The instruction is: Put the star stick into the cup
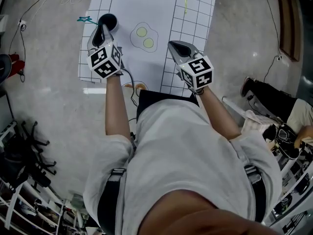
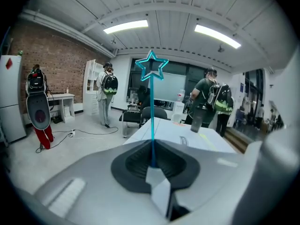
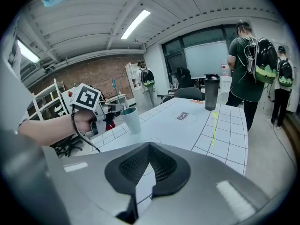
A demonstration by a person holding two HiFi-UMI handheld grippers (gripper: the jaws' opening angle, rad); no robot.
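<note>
The teal star stick (image 2: 152, 125) stands up from between the pads of my left gripper (image 2: 153, 165), which is shut on its lower end; the star (image 2: 151, 65) tops it. In the head view my left gripper (image 1: 101, 31) hovers right beside the cup (image 1: 108, 20), and the star stick (image 1: 87, 19) pokes out to the cup's left. The right gripper view shows the pale teal cup (image 3: 131, 119) upright on the mat, with my left gripper (image 3: 110, 109) close by its left side. My right gripper (image 1: 172, 45), (image 3: 149, 161) is shut and empty, off to the right.
A white gridded mat (image 1: 195, 13) with a fried-egg print (image 1: 144, 37) covers the table. A yellow-green stick (image 3: 213, 121) and a dark tumbler (image 3: 211, 92) are farther back. Several people with backpacks stand beyond. Cables run across the floor (image 1: 44, 82).
</note>
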